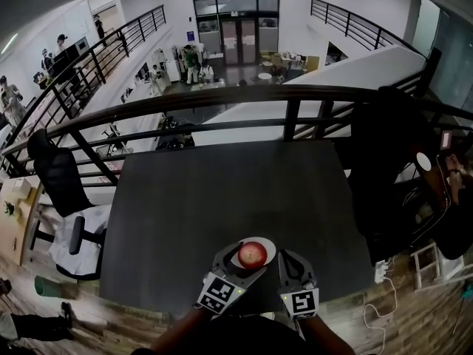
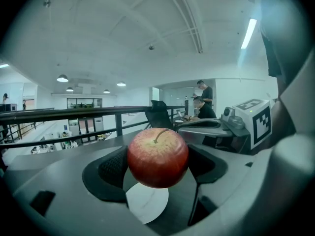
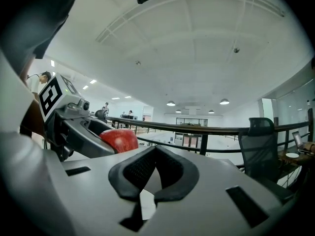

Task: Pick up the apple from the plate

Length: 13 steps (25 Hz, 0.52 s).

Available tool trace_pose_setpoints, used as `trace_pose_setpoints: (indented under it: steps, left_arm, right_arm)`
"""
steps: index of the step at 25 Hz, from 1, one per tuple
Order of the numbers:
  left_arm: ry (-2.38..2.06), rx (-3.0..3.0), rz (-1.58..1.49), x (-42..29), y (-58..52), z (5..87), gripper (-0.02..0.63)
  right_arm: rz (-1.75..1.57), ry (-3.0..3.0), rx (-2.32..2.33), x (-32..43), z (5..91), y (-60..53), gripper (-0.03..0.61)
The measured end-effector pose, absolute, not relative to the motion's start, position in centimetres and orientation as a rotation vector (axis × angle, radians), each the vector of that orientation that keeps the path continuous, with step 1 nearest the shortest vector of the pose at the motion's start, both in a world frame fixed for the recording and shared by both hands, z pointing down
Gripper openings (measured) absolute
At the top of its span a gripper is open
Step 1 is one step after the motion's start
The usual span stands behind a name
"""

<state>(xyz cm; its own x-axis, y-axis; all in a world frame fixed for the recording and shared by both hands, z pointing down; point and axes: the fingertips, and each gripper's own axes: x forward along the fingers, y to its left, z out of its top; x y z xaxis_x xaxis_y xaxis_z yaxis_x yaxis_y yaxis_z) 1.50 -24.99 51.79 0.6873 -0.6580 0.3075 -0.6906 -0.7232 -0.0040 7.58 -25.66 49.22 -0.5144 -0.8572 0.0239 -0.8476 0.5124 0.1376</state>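
I see a round red apple (image 2: 157, 157) flecked pale yellow, a round white plate (image 2: 146, 205), a matte charcoal tabletop (image 1: 222, 191), black textured pads (image 2: 114, 167), and black-and-white square-patterned marker cubes (image 1: 222, 293).

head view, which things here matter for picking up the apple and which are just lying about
In the job: apple; white plate; left hand-held gripper, shut on the apple.
Just lying about: right hand-held gripper, shut and empty; black office chair; railing.
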Motion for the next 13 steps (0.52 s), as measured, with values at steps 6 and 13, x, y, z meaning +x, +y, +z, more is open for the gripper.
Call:
trace_pose_setpoints:
  steps: [6, 13]
  left_arm:
    - [-1.102, 2.792, 0.415, 1.2, -24.7, 51.6, 0.39]
    - [-1.099, 2.796, 0.429, 1.1, -24.2, 51.6, 0.39]
  right_arm:
    - [-0.155, -2.627, 1.492, 7.3, 49.1, -25.5, 0.023]
    - [-0.153, -2.633, 1.528, 7.8, 49.4, -24.7, 0.023]
